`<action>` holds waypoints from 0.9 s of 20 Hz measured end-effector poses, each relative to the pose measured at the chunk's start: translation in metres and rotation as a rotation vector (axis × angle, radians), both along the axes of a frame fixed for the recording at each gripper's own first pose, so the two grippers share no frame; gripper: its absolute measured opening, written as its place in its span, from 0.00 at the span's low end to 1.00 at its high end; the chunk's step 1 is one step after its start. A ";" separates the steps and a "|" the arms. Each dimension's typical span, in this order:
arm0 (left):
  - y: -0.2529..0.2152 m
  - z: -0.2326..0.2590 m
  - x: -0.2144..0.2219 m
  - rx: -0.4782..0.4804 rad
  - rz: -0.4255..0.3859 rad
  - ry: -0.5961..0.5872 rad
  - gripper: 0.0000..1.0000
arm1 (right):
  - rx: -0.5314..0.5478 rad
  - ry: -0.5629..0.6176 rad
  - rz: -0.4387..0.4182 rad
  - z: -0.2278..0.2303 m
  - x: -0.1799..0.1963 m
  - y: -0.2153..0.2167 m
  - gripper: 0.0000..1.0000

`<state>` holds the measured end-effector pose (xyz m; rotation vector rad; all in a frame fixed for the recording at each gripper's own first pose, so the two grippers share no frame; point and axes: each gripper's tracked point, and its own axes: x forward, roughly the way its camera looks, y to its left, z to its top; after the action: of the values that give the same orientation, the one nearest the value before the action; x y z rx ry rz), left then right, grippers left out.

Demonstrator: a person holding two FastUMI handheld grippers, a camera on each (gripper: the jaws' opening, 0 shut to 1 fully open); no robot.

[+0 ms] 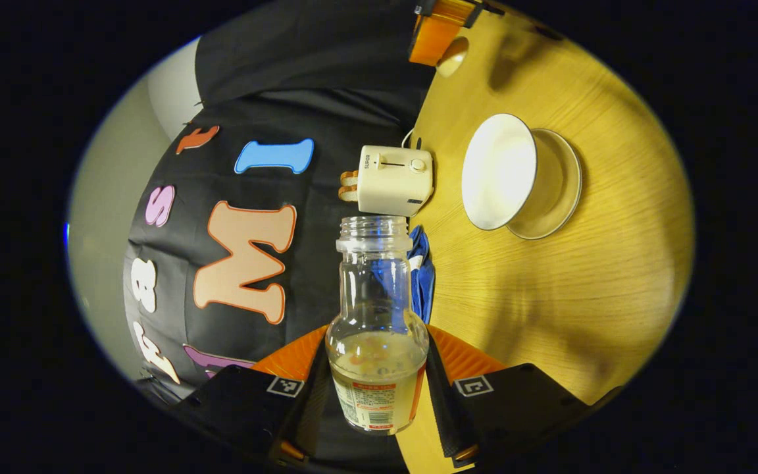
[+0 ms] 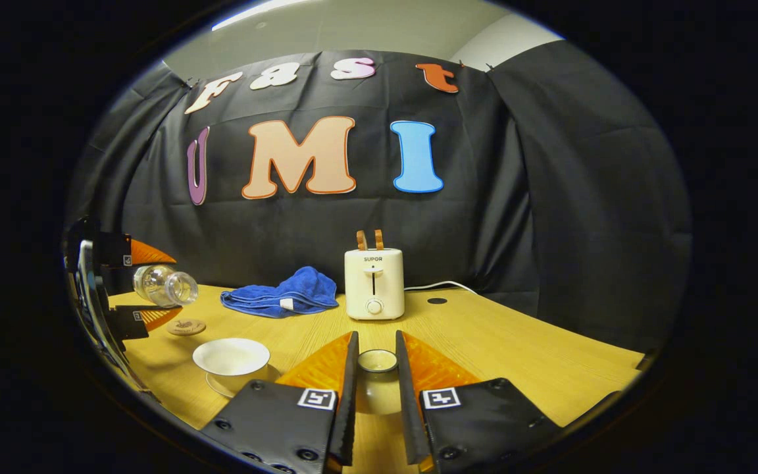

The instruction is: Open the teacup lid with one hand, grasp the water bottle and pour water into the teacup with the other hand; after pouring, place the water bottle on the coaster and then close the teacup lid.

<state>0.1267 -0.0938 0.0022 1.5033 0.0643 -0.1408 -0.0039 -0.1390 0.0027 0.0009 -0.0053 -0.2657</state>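
My left gripper (image 1: 376,345) is shut on a clear, uncapped water bottle (image 1: 377,309) with a little liquid in its lower part. In the right gripper view the bottle (image 2: 165,284) lies tipped on its side at the far left, mouth pointing right, above and left of the white teacup (image 2: 231,357). The open teacup (image 1: 497,171) stands on its saucer (image 1: 560,187). No water stream is visible. My right gripper (image 2: 377,339) is shut on the teacup lid (image 2: 377,362), held above the table to the right of the cup. A round coaster (image 2: 186,326) lies behind the cup.
A cream toaster (image 2: 374,283) with two slices stands at the back of the wooden table (image 2: 517,355), its cord trailing right. A blue cloth (image 2: 283,293) is bunched to the left of it. The table's right edge runs close by.
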 end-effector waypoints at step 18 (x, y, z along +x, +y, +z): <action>-0.006 0.006 0.003 0.301 -0.054 -0.031 0.68 | -0.007 0.000 -0.003 -0.001 0.000 0.000 0.33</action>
<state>0.1294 -0.0998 0.0078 1.8080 0.0204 -0.1569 -0.0040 -0.1393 0.0022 -0.0065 -0.0060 -0.2685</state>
